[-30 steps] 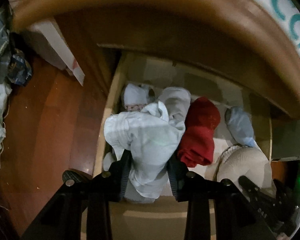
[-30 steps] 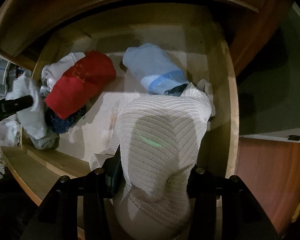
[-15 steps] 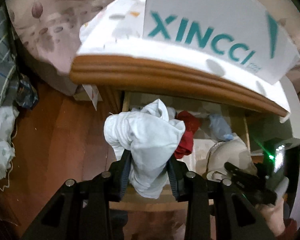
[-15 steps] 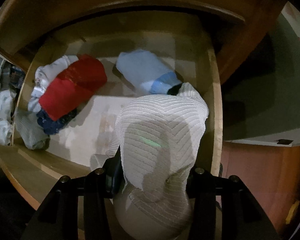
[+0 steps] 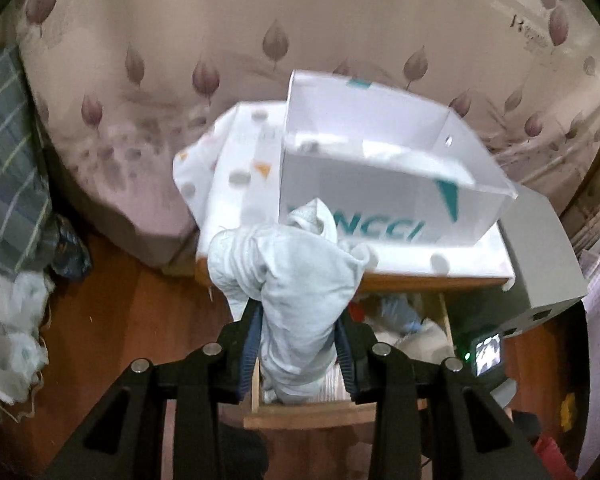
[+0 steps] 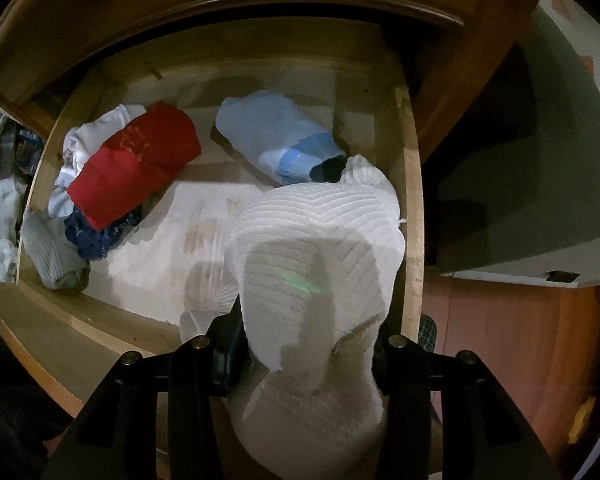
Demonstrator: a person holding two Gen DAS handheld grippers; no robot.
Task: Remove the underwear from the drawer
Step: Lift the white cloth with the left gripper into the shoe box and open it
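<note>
Reddish wooden floor (image 5: 112, 320) at lower left; leaf-patterned pink bedcover (image 5: 220, 32) across the top; white open box (image 5: 384, 184) on the wooden cabinet top (image 5: 432, 280), centre; dim lighting.

A dim bedroom in a home. A mattress (image 5: 300, 40) with a leaf-print cover stands beside a wooden nightstand (image 5: 420, 280) topped by a white cardboard box (image 5: 380, 184). The open drawer (image 6: 414, 200) holds rolled underwear and socks (red, pale blue, white). Reddish wooden floor (image 5: 120, 320), with a plaid blanket (image 5: 4, 160) at the left edge.
</note>
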